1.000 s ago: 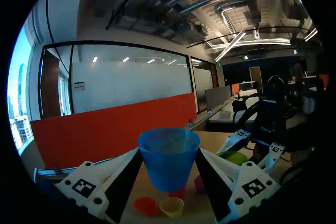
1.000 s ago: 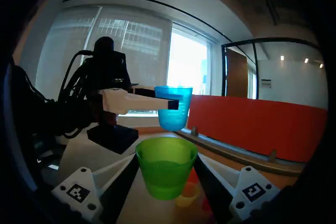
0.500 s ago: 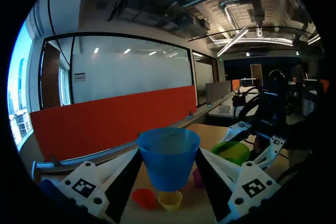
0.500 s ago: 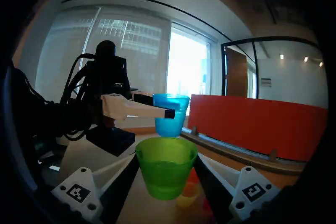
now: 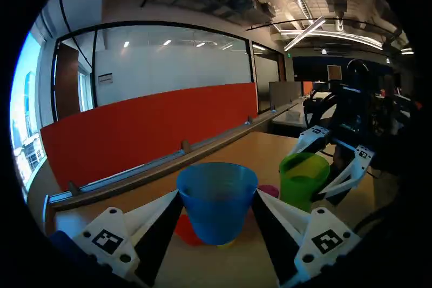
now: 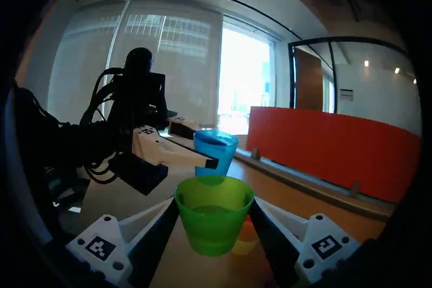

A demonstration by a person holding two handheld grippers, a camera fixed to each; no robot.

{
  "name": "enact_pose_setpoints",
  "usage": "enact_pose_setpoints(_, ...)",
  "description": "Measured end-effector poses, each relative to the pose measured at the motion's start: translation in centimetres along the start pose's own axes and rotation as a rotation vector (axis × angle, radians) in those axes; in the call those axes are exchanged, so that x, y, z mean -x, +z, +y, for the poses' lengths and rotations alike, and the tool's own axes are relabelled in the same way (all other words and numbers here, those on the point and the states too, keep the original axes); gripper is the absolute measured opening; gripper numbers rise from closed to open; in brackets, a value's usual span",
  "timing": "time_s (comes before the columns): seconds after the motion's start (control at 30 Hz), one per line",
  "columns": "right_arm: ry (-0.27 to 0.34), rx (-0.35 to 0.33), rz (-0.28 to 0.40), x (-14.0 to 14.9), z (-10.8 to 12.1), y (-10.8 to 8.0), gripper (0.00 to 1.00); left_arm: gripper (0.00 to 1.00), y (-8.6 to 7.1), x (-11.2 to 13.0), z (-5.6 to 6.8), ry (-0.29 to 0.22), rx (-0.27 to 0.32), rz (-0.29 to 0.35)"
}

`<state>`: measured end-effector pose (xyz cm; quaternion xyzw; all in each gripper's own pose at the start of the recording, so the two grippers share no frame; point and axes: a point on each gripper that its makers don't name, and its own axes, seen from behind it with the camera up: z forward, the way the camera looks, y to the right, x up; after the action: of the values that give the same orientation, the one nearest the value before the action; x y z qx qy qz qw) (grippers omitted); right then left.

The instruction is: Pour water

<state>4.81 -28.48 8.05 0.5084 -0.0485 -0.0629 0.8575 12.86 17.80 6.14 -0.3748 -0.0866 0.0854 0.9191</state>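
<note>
**Two cups clamped, both mouth-up over desk**

Clamps left tool (image 5: 216, 193) on blue cup (image 5: 217, 212), one finger pressed to each side of the wall. Holds blue cup upright: mouth up, wide rim on top, narrow base down, long axis vertical, raised off the desk (image 5: 254, 153). Cannot tell what is inside it.

Clamps right tool (image 6: 214, 204) on green cup (image 6: 214, 226), again one finger on each side. Holds green cup upright too, mouth up, axis vertical, off the desk. Shows a liquid level low inside through the see-through wall.

In left gripper view, places green cup to the right of blue cup and farther off, near but apart, rims at about the same height. In right gripper view, places blue cup just behind green cup's rim and a little higher, mouth up; may lean slightly, cannot tell for sure.

Leaves small red cup (image 5: 186, 229) and small pink cup (image 5: 268, 191) resting on the desk beneath and behind blue cup. Runs red partition (image 5: 151, 126) along the desk's far edge.
</note>
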Motion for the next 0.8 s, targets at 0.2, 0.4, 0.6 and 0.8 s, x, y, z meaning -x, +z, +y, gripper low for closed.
enact_pose_setpoints(0.2, 0.006, -0.006, -0.037, 1.2, 0.1, -0.2, 0.9, 0.85, 0.2, 2.0, 0.0, -0.007, 0.004, -0.053)
enact_pose_setpoints(0.4, 0.015, -0.017, -0.063, 2.3, 0.2, -0.5, 0.9, 0.85, 0.3, 4.0, 0.2, 0.012, 0.008, -0.112)
enact_pose_setpoints(0.6, 0.017, -0.027, -0.09, 3.4, 0.2, -0.8, 0.9, 0.85, 0.4, 6.4, 0.5, 0.033, 0.018, -0.178)
enact_pose_setpoints(0.8, 0.021, -0.037, -0.121, 4.5, -0.1, -1.1, 0.9, 0.85, 0.4, 8.5, 1.0, 0.035, 0.034, -0.234)
